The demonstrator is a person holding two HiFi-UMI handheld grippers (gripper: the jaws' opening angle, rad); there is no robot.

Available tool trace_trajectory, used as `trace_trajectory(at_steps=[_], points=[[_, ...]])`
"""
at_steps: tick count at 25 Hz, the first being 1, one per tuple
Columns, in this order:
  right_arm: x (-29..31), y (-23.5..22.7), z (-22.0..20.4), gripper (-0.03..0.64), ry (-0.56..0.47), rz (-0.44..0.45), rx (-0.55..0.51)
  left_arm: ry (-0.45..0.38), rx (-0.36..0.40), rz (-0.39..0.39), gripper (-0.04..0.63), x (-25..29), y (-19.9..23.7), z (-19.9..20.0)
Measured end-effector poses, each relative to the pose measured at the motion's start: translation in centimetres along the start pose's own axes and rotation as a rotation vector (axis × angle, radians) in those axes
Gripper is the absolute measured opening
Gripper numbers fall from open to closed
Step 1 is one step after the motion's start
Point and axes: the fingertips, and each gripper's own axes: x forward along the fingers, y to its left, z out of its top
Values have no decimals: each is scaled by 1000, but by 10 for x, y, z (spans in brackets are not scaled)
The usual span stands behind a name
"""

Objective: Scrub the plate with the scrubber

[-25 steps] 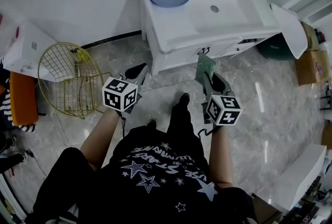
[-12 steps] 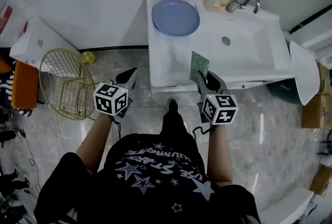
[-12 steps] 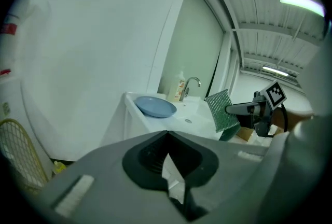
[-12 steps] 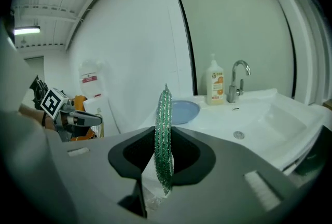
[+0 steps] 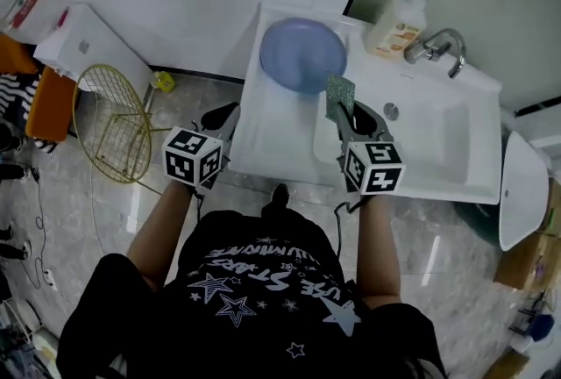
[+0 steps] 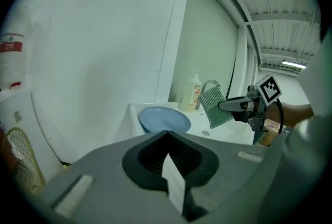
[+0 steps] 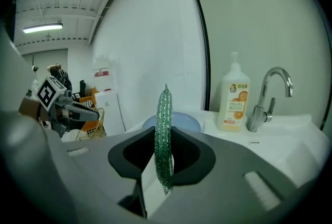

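A round blue plate (image 5: 302, 55) lies flat on the white vanity top, left of the basin; it also shows in the left gripper view (image 6: 165, 119). My right gripper (image 5: 347, 112) is shut on a green mesh scrubber (image 5: 340, 94), which stands upright just right of the plate's near edge, apart from it. From the right gripper view the scrubber (image 7: 165, 114) is edge-on and hides part of the plate (image 7: 184, 120). My left gripper (image 5: 219, 117) is shut on nothing, over the floor by the vanity's left front corner.
The sink basin (image 5: 421, 136) is right of the plate, with a chrome faucet (image 5: 438, 48) and a soap bottle (image 5: 399, 22) behind it. A gold wire basket (image 5: 114, 123) and a white cabinet (image 5: 83, 44) stand on the floor to the left.
The person has stepped up to the vanity. Both grippers came forward; the scrubber, earlier over the floor, now stands over the counter beside the plate.
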Motion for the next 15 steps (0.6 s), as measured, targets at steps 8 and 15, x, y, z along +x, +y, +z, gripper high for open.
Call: trace_trajectory(at_steps=[8,15], points=[[50,-22,17,109,29,62,-120,-1,-57,102,2,23,12,11],[100,-23,37,109,126,6,-389,22,-84,118,2,30,43,10]])
